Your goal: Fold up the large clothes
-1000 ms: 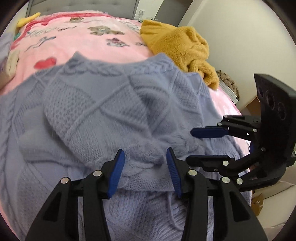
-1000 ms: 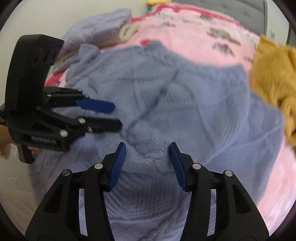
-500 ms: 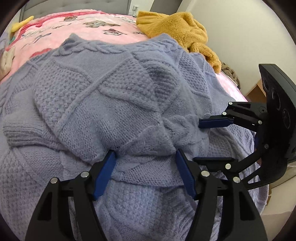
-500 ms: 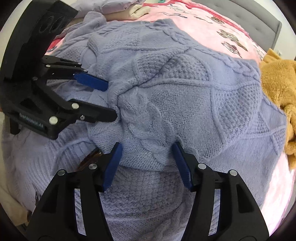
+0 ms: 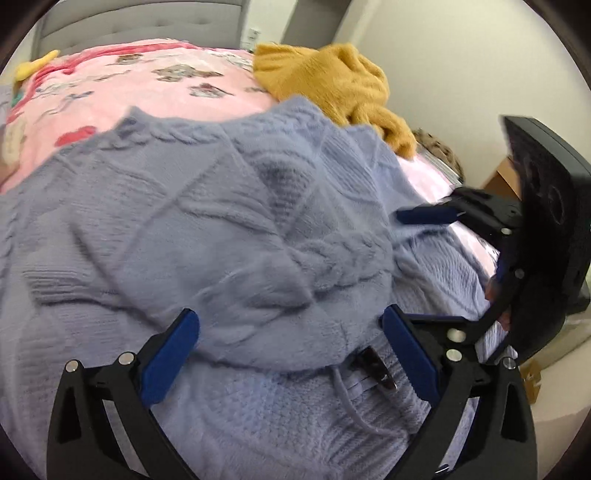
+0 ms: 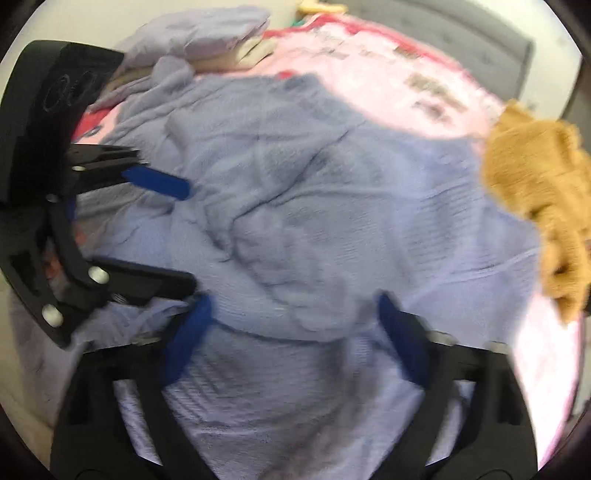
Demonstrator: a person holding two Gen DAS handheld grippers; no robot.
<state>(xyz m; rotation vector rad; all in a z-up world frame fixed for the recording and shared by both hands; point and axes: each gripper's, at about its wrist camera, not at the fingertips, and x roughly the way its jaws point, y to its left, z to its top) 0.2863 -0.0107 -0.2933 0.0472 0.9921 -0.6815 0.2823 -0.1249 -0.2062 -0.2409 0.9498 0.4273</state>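
A large lavender cable-knit sweater (image 5: 221, 229) lies spread on the pink bed, its folded-over edge bunched in front of both grippers; it also fills the right wrist view (image 6: 332, 206). My left gripper (image 5: 291, 347) is open wide, its blue pads either side of the folded edge. My right gripper (image 6: 295, 332) is open too, close beside the left one. Each gripper shows in the other's view: the right one (image 5: 439, 266) and the left one (image 6: 184, 236). Both views are motion-blurred.
A mustard yellow garment (image 5: 340, 85) lies heaped at the bed's far right, also in the right wrist view (image 6: 546, 206). A pink printed blanket (image 5: 147, 85) covers the bed. Folded lavender and cream clothes (image 6: 207, 40) sit at the far left. A grey headboard (image 5: 147, 22) stands behind.
Both grippers have opened wider and pulled back from the sweater's folded edge. The fold lies loose between them. Both views are blurrier.
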